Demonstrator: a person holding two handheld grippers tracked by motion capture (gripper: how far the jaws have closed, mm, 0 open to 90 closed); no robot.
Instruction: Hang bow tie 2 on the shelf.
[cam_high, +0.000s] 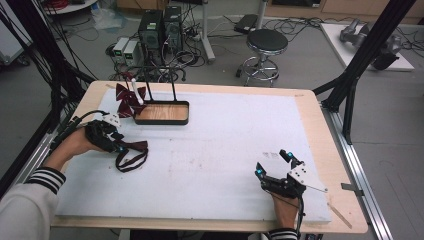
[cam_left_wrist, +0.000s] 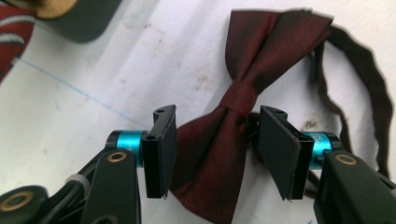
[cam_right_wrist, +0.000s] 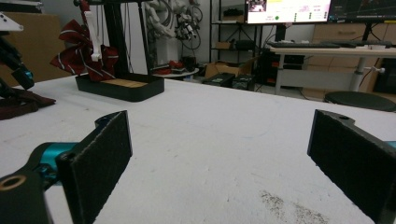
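Now L gripper (cam_left_wrist: 212, 154) straddles bow tie (cam_left_wrist: 243, 93) w/ jaws apart, pads not yet pressing; tie lies flat on mat (cam_high: 215, 150) nr rack (cam_high: 162, 112); R gripper (cam_high: 275, 165) wide open, idle; tie prob light, soft, floppy; best pinched at centre knot.

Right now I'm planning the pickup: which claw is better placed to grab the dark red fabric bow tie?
Left claw: its jaws already straddle the dark red fabric bow tie; right claw sits far away.

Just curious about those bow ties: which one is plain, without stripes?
The dark red bow tie lying on the table between the left gripper jaws; the striped ones hang on the stand.
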